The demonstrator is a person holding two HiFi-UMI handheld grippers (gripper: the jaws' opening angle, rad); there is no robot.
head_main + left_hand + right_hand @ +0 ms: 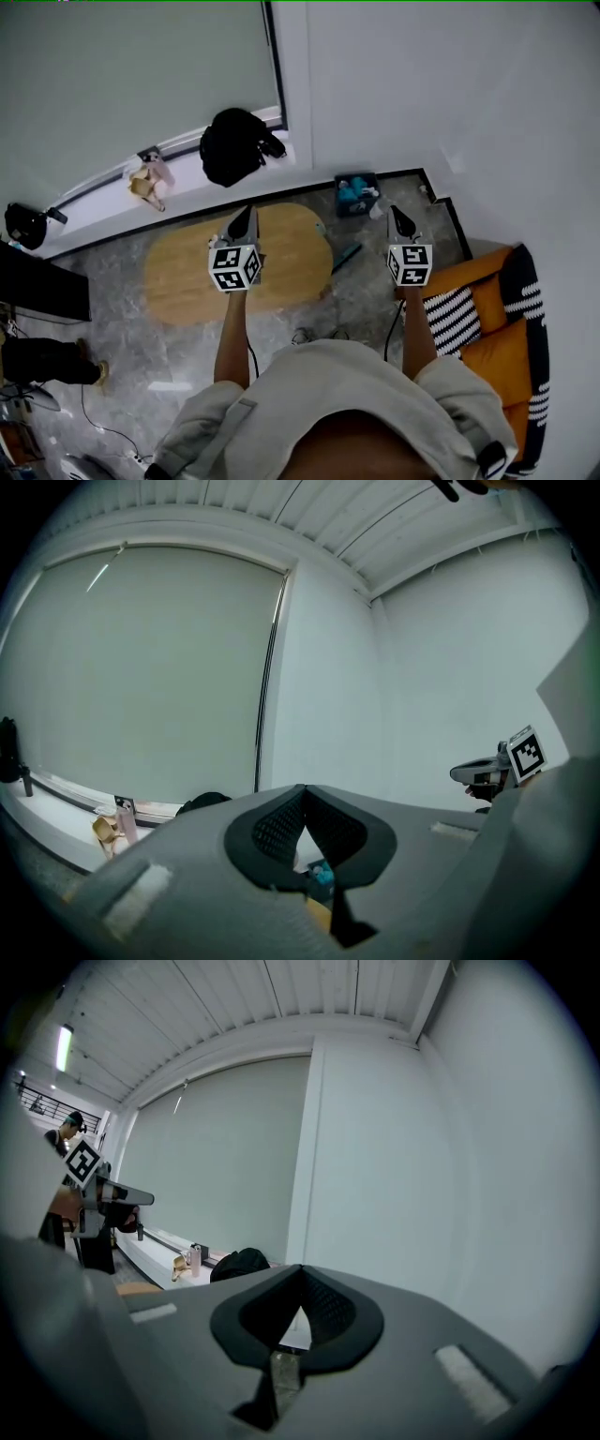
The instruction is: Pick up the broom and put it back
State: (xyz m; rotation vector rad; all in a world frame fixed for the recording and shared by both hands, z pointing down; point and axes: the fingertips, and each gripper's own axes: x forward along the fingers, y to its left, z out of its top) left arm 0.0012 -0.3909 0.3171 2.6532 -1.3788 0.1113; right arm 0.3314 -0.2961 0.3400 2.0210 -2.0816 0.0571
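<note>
What looked like a slim teal broom handle (345, 258) was seen lying slantwise on the grey floor (375, 314), just beside the right end of the oval wooden table (183, 272). Its head could not be made out. Both arms were stretched forward side by side, roughly level. The left gripper (247, 210) was closed tip to tip, with nothing clasped. The right gripper (395, 211) was likewise closed and empty.
</note>
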